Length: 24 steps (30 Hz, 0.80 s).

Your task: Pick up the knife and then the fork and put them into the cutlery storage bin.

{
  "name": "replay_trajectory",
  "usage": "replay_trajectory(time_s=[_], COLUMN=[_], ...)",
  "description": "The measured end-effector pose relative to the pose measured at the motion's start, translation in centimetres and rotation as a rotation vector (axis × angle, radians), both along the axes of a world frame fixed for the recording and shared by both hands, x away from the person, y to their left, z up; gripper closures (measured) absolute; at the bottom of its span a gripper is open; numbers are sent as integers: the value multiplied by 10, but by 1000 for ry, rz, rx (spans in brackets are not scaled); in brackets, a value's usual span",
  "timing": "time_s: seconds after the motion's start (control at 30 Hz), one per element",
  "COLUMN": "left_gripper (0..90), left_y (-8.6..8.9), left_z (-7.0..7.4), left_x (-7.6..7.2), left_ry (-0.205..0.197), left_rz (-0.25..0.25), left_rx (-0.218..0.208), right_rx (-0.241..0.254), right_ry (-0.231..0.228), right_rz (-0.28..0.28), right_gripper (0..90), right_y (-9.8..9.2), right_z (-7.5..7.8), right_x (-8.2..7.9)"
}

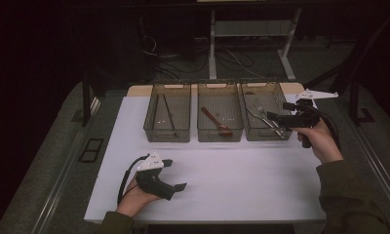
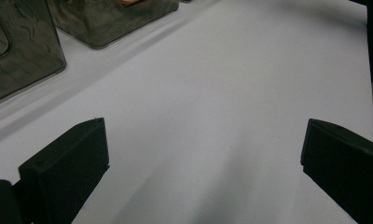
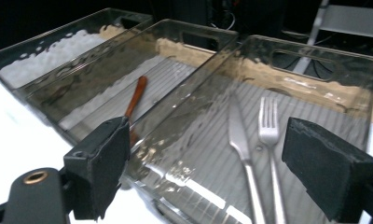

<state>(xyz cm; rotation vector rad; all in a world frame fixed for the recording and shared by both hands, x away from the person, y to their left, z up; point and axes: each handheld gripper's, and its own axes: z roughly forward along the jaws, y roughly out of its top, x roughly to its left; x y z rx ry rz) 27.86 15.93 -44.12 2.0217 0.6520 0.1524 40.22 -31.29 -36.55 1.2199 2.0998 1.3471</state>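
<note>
Right claw (image 3: 205, 168) gaping wide, empty — over the right-hand bin (image 3: 315, 100) at 2 o'clock on the counter (image 1: 222, 175). Inside lie a silver fork (image 3: 269, 140) and knife (image 3: 240, 140), side by side, slim and shiny. Left claw (image 2: 203, 163) open, empty, at 7 o'clock.

Three smoky clear plastic bins (image 1: 220, 117) stand in a row: one metal fork (image 3: 269, 135), one metal knife (image 3: 238, 135), one wooden spoon (image 1: 216, 122).

A steel knife (image 3: 240, 140) and fork (image 3: 270, 135) lie flat, side by side, handles toward the frame's bottom — lower right of the right gripper view — inside the smoky, clear rightmost bin (image 3: 315, 84).
</note>
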Motion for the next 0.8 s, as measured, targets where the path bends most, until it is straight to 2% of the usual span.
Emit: replay_trajectory(time_s=[0.1, 0.33, 0.43, 0.6, 0.8], left_gripper=[0, 0, 0, 0, 0], left_y=[0, 0, 0, 0, -1], left_z=[0, 1, 1, 1, 1], left_x=[0, 0, 0, 1, 1], left_ry=[-4, -7, -6, -5, -5], left_rz=[-3, 2, 0, 8, 5], left_rx=[0, -4, 1, -5, 3], right_rx=[-20, -18, -37, -11, -20], right_ry=[-1, -7, -13, -15, -18], right_rz=[17, 69, 90, 104, 131], right_gripper=[145, 145, 134, 135, 134], right_y=[6, 14, 16, 16, 22], right_z=[-1, -5, -6, -8, -14], right_x=[-6, -24, -31, -40, -48])
